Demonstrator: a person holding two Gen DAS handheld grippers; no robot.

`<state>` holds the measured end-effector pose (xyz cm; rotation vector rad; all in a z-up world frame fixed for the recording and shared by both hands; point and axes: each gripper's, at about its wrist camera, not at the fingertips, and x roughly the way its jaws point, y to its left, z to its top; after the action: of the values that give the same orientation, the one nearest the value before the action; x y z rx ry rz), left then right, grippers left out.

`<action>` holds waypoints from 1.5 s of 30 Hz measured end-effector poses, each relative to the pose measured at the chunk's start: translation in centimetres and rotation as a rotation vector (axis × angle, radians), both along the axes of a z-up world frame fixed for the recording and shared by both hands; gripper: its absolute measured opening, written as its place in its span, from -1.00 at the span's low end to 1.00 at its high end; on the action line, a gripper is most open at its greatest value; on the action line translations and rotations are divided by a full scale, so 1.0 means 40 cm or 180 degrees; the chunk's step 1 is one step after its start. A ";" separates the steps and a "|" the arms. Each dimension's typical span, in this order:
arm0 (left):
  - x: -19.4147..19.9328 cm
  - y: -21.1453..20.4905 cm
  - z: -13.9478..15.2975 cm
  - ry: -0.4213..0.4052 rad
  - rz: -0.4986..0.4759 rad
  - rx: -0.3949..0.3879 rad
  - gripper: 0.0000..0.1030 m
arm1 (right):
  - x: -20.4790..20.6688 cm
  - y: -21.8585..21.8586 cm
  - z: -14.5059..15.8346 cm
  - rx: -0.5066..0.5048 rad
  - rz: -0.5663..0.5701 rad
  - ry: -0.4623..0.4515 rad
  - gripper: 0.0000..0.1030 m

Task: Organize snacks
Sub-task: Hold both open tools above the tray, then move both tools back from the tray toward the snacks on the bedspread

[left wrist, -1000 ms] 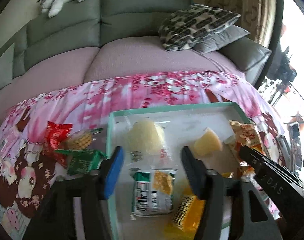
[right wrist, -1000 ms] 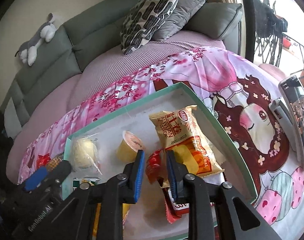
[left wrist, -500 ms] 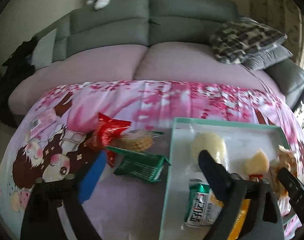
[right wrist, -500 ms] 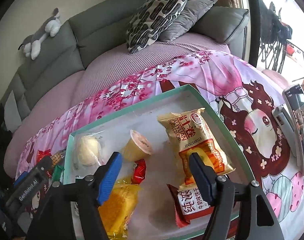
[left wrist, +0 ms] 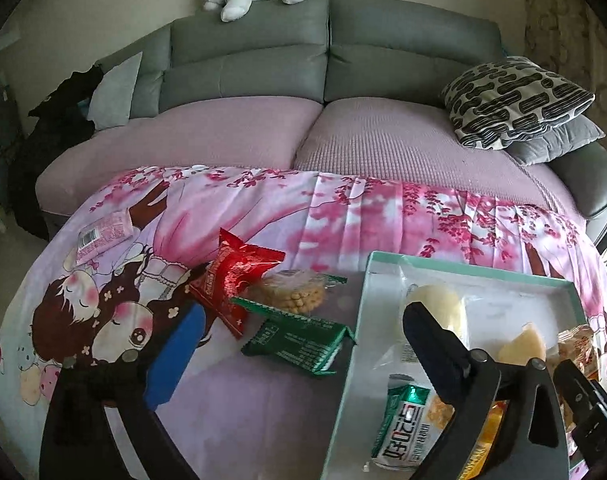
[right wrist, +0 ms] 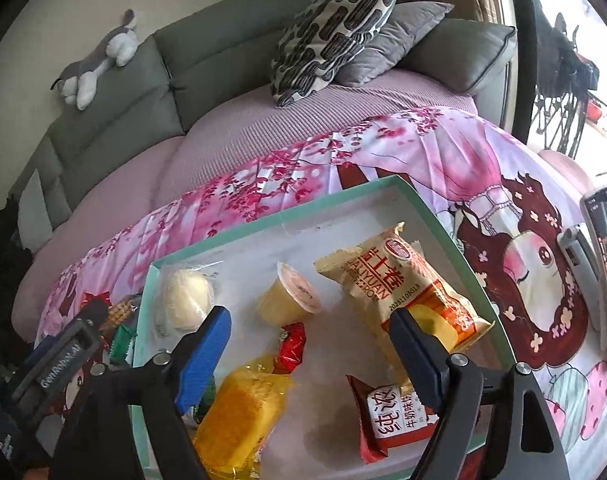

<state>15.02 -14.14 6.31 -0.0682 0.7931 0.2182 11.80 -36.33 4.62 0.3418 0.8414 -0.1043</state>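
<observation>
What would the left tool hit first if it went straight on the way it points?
Most likely the green wrapper, lying on the cloth between the open left tool's fingers, just outside the tray. Depth is hard to judge.

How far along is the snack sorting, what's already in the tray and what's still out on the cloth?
Mostly done: the teal-rimmed tray holds a yellow jelly cup, beige egg-roll bag and orange cake packet. Both the left gripper and right gripper are open, holding nothing. Left: red foil packet, green wrapper, pink packet.
</observation>
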 end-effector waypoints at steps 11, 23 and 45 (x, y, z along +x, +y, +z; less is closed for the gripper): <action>0.011 -0.029 -0.025 0.0145 -0.0116 -0.0013 0.94 | 0.007 0.013 -0.001 -0.0219 0.0120 0.0006 0.76; 0.011 -0.012 -0.025 0.0153 -0.0051 -0.0105 0.94 | 0.009 0.044 0.008 -0.0429 0.0288 -0.0097 1.00; 0.000 0.164 0.006 0.0020 0.0317 -0.0161 0.95 | 0.007 0.075 0.021 -0.0419 -0.0055 -0.0242 1.00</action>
<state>15.04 -7.57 6.56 -0.1549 0.8022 0.2929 12.07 -33.31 5.47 0.2279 0.7526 -0.1611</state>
